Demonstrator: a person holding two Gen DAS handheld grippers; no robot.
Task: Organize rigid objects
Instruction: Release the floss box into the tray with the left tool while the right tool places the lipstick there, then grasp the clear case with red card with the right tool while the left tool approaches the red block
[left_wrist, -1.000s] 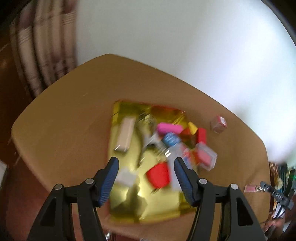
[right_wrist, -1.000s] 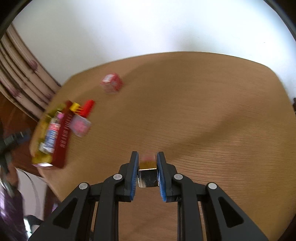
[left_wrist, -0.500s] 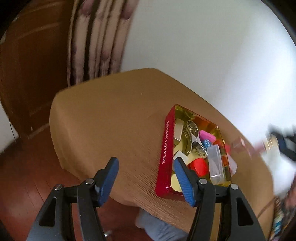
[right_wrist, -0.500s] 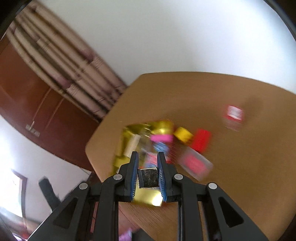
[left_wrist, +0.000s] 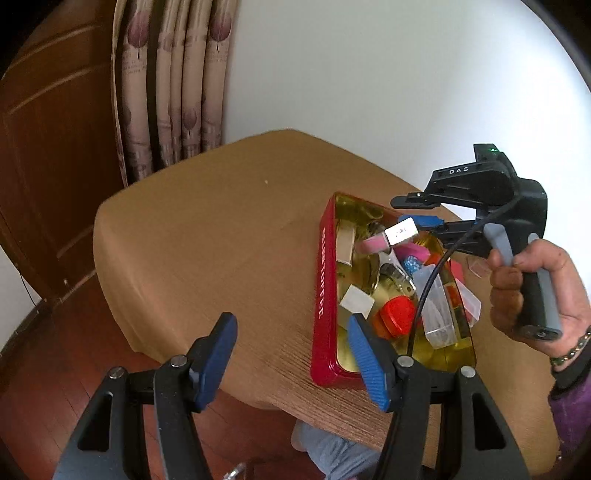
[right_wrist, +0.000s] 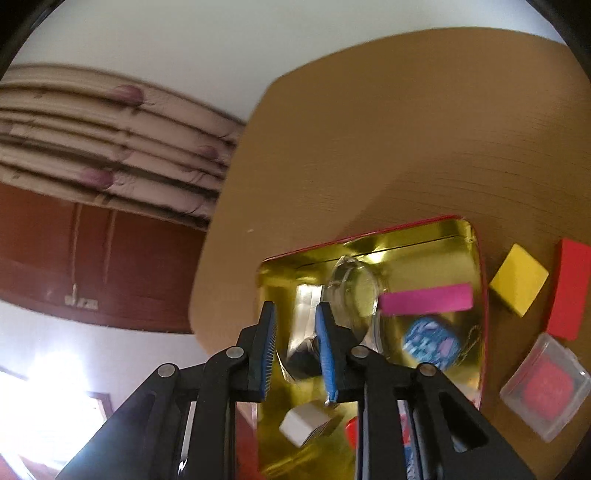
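Note:
A red tin with a gold inside (left_wrist: 325, 295) (right_wrist: 458, 236) sits on the brown table and holds several small rigid items. My right gripper (left_wrist: 421, 225) (right_wrist: 295, 343) hovers over the tin's far end. In the left wrist view a small white-and-pink piece (left_wrist: 400, 232) sits at its blue fingertips; in the right wrist view the jaws stand slightly apart and the piece looks loose below them (right_wrist: 301, 363). My left gripper (left_wrist: 291, 354) is open and empty at the table's near edge, beside the tin.
A yellow block (right_wrist: 519, 278), a red block (right_wrist: 567, 293) and a clear case with a red insert (right_wrist: 545, 384) lie on the table right of the tin. Curtains (left_wrist: 173, 85) and a wooden door (left_wrist: 48, 147) stand behind the table.
My right gripper carried the small piece from the open table to above the tin, and its jaws have parted slightly. My left gripper drew back from over the tin toward the table's near edge.

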